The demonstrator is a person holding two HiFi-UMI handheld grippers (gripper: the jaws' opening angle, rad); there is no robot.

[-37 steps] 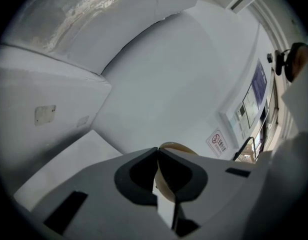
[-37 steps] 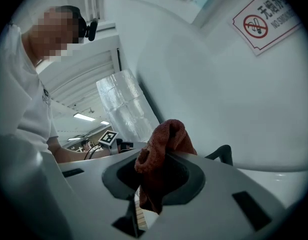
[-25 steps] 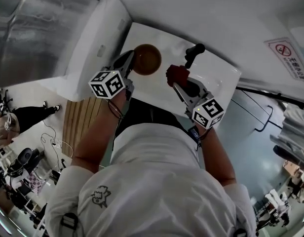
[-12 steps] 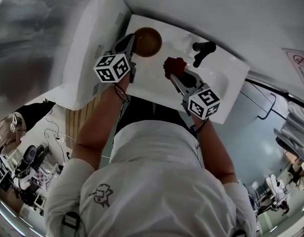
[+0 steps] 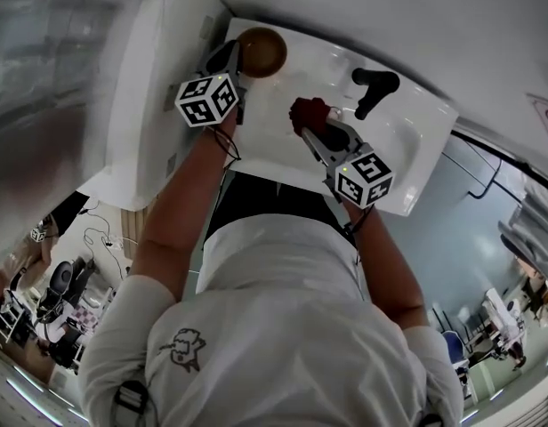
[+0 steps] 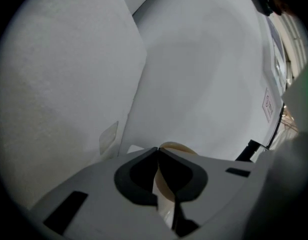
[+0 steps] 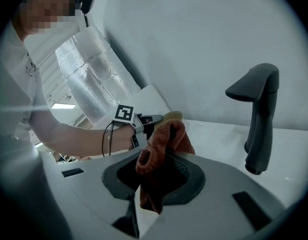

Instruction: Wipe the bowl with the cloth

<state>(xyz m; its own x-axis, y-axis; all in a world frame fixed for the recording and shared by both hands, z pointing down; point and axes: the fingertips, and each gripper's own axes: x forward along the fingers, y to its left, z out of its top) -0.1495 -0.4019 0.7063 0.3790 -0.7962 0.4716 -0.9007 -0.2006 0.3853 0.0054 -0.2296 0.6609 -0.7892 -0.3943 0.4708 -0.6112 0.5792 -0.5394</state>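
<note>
Head view: at the white sink's (image 5: 415, 146) far left corner, the left gripper (image 5: 237, 59) has its fingers (image 6: 136, 176) clamped on the brown bowl's (image 5: 262, 52) rim. Over the sink's middle, the right gripper (image 5: 308, 131) pinches the red cloth (image 5: 310, 112), clear of the bowl. The black faucet (image 5: 374, 88) stands just beside the cloth.

White tee (image 5: 292, 327) — b/w marker cubes (image 5: 207, 100)

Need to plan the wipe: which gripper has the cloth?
The right gripper: its jaws clamp the red cloth; the left gripper grips the brown bowl by its rim.
</note>
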